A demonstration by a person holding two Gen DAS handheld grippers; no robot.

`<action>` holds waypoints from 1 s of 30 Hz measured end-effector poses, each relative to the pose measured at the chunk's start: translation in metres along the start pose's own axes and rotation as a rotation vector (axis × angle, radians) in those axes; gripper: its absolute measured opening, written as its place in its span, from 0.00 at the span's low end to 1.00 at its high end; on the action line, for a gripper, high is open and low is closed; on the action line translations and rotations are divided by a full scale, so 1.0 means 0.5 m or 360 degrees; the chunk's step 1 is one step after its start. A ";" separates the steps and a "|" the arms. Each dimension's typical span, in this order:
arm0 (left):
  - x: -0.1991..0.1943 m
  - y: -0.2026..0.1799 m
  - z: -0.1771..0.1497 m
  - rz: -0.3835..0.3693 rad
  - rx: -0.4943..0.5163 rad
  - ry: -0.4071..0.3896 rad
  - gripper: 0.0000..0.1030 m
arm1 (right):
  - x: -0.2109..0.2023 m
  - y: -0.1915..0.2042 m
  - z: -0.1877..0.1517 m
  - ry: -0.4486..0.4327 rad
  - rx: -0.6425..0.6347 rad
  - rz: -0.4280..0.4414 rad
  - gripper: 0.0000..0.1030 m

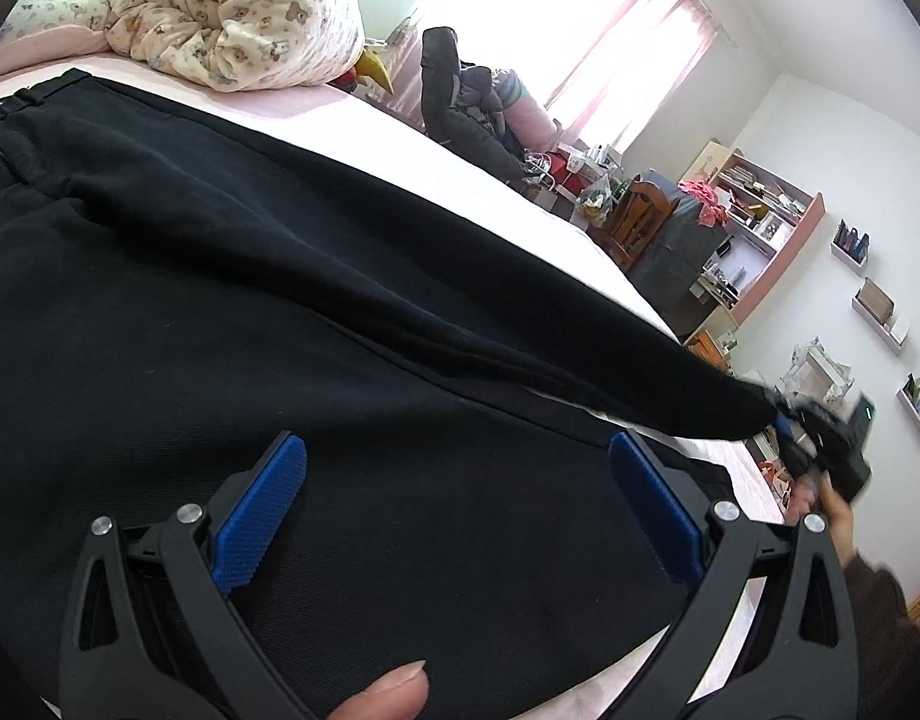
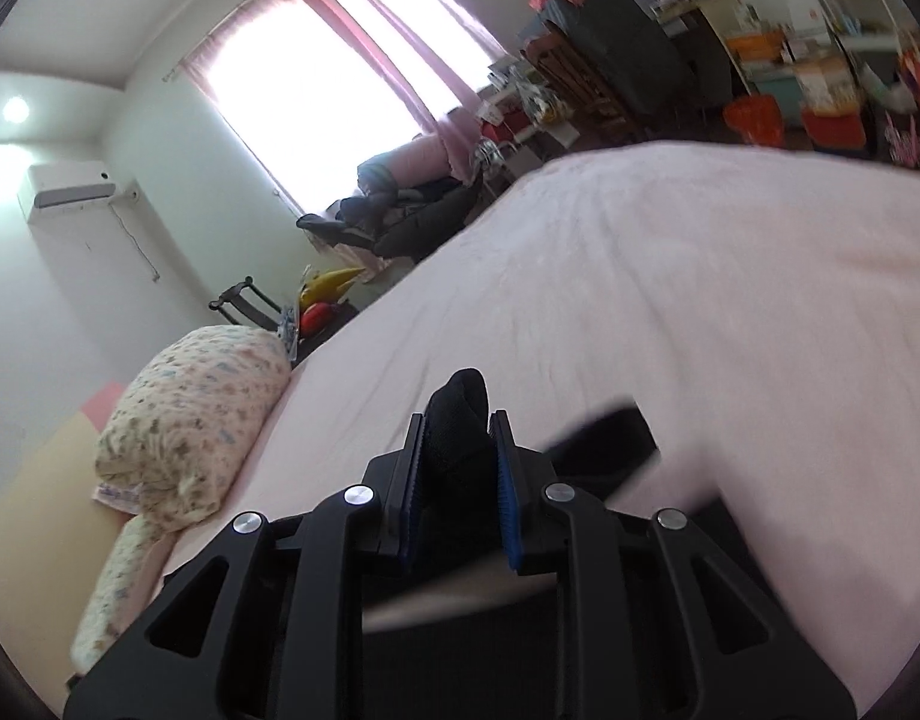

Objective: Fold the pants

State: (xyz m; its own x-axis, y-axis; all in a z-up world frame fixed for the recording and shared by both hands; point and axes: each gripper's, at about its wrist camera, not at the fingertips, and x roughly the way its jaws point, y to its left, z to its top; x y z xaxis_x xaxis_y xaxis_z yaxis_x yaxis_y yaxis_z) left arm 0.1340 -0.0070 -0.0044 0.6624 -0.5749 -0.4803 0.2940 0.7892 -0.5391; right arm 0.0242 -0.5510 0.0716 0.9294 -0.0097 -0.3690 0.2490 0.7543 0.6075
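Black pants (image 1: 232, 276) lie spread on a pink bed (image 1: 436, 162), waistband at the far left. My left gripper (image 1: 457, 462) is open and empty, its blue pads just above the near leg. My right gripper (image 2: 457, 426) is shut on a bunched end of a pant leg (image 2: 457, 420) and holds it lifted off the bed. In the left wrist view the right gripper (image 1: 787, 420) shows at the far right, pulling the upper leg taut above the other leg.
A bear-print duvet (image 1: 238, 18) is piled at the bed's far corner, also in the right wrist view (image 2: 196, 414). Beyond the bed stand a clothes-laden chair (image 1: 460, 102), a wooden chair, a cluttered desk with pink shelves (image 1: 760, 222) and a window.
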 end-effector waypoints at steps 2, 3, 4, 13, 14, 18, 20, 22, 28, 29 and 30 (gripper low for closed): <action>0.000 0.002 0.001 0.0003 -0.0008 -0.0003 0.98 | -0.030 -0.016 -0.040 0.0039 0.0047 -0.0017 0.21; 0.000 0.003 0.001 0.0005 -0.0011 -0.0003 0.98 | -0.039 -0.021 -0.056 0.0054 0.0071 -0.0026 0.21; -0.001 0.004 0.001 0.0006 -0.0014 -0.0006 0.98 | -0.045 -0.029 -0.070 0.0069 0.0096 -0.0035 0.21; -0.004 0.009 0.000 0.0003 -0.0033 -0.0004 0.98 | -0.047 -0.051 -0.161 0.0355 0.0234 -0.0363 0.50; -0.004 0.010 -0.001 0.0001 -0.0035 -0.0003 0.98 | -0.055 -0.040 -0.156 0.0370 0.0212 -0.0416 0.55; -0.004 0.008 0.001 -0.0012 -0.0038 0.0001 0.98 | -0.102 0.003 -0.136 0.0276 0.0169 -0.0400 0.55; -0.005 0.010 0.000 -0.0014 -0.0038 0.0002 0.98 | -0.120 0.026 -0.133 0.0250 0.0265 -0.0276 0.55; -0.004 0.011 0.001 -0.0018 -0.0041 0.0004 0.98 | -0.113 0.028 -0.141 0.0307 0.0399 -0.0198 0.54; -0.001 0.012 0.002 -0.0023 -0.0051 0.0010 0.98 | -0.060 -0.009 -0.203 0.0484 0.0906 -0.0163 0.51; -0.001 0.012 0.002 -0.0023 -0.0051 0.0009 0.98 | -0.051 -0.012 -0.207 0.0482 0.0936 -0.0186 0.51; -0.001 0.012 0.002 -0.0023 -0.0050 0.0009 0.98 | -0.044 -0.014 -0.208 0.0467 0.0940 -0.0223 0.51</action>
State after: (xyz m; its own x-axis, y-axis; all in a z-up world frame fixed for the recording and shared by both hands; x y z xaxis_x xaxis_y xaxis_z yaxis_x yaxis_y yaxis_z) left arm 0.1361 -0.0015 -0.0067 0.6544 -0.5875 -0.4760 0.2816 0.7736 -0.5677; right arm -0.0260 -0.4879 0.0025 0.7857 0.1607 -0.5974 0.5465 0.2724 0.7919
